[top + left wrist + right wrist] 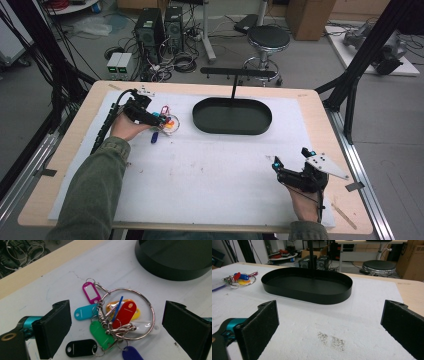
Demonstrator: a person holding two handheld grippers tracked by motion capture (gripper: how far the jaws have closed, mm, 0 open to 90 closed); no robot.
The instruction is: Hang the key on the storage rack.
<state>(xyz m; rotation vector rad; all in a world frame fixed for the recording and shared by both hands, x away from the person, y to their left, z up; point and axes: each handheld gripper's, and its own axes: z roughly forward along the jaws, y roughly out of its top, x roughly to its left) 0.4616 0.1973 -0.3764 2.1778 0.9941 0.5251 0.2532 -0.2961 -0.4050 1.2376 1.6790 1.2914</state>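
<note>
the bunch of key tags (pixel 112 322) lay on the white mat (pixel 62 280) at the table's left side, a little way left of the black oval tray (pixel 232 116), and sat directly between the wide-open jaws of the left gripper (pixel 117 325), which touched nothing. it counted as 1 large metal ring (pixel 147 307) carrying several small clasps and 8 plastic tags seen from the left gripper view: magenta, cyan, green, black, red, orange, yellow and purple, plus what looked like a white 1 under the ring, though that was hard to tell. the likely trouble, as a judgement, was that the jaws would close on loose tags rather than the ring, so the bunch would swing, slip or spill back onto the mat; a thin tag might also slide out flat between the pads. the tray had 1 upright post (pixel 233 90) with a crossbar (pixel 239 73), and a dangling bunch could snag on it. the right gripper (pixel 292 161) rested well apart near the table's right front, its jaws also spread open and empty. in all there were 2 grippers and 1 tray.
</note>
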